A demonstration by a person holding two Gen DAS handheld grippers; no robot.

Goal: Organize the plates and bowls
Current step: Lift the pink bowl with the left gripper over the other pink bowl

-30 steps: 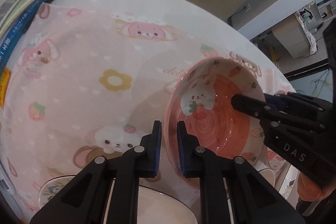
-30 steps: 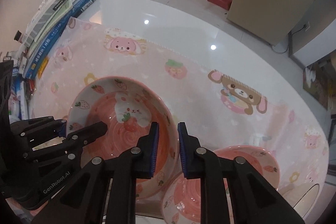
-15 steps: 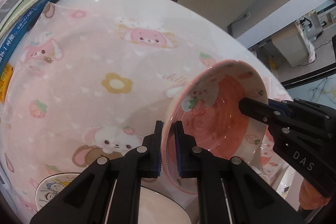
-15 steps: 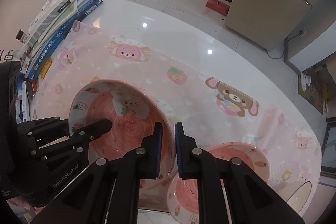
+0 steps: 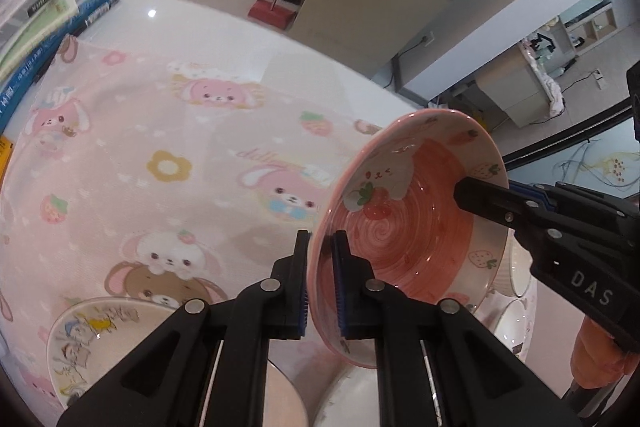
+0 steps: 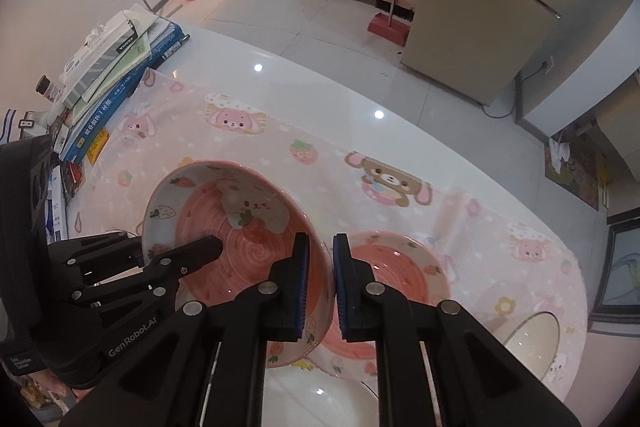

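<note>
The pink bowl (image 5: 412, 223) is held clear of the pink cloth (image 5: 168, 155) on the tabletop (image 5: 224, 27), tilted, by both grippers at once: the left gripper (image 5: 321, 283) is closed on the near-left rim, one finger inside and one outside, and the right gripper (image 6: 320, 279) is clamped on the opposite rim in the same way. A second pink bowl (image 6: 396, 267) rests on the cloth just beyond the right gripper, and a plate with a cartoon print (image 5: 92, 339) lies at the near-left edge of the cloth; white dishes (image 6: 532, 343) are partly visible at the right, their stacking not clear. The step in hand is judged to be carrying the lifted bowl to a matching dish, most likely the second pink bowl. For this to be done well, both grips should be kept firm and the two hands moved together, so that the rim is not twisted between them. The bowl should be levelled before it is lowered, centred over the target, and set down gently so that glazed surfaces do not knock. Release is best delayed until the bowl is fully seated.
</note>
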